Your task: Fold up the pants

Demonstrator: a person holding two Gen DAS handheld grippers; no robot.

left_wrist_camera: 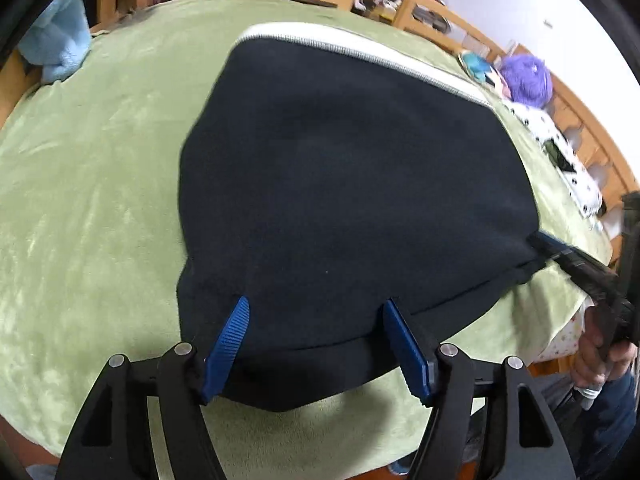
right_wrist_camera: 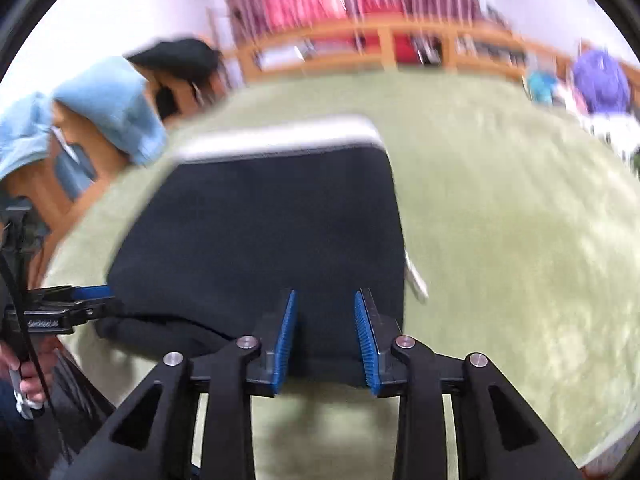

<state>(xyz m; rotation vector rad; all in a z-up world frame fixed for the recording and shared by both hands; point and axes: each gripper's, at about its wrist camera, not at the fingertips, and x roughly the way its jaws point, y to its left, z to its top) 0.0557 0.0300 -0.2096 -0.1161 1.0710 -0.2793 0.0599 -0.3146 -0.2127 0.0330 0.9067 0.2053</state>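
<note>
Green plush blanket covers the bed, and wooden rails run round its far side, with red and pink cloth hanging behind them. On the blanket lie the pants, dark navy, folded into a broad flat block. Their pale grey waistband forms the far edge, away from both grippers, and the near edge shows doubled layers.

Left gripper hangs over the near edge of the pants, jaws spread wide. Its blue pads sit to either side of the fabric edge, and I can see no pinch; the cloth lies flat between them. Right gripper stands over the other near corner, its jaws narrower but apart, ribbed pads facing each other with dark fabric showing in the gap. I cannot make out whether they press on it; that view is blurred.

From the left wrist view, the right gripper reaches the right-hand corner of the pants, and a hand grips its handle. A light blue towel hangs over the rail at the far left. A purple fuzzy thing and a spotted white cloth sit by the rail on the right.
</note>
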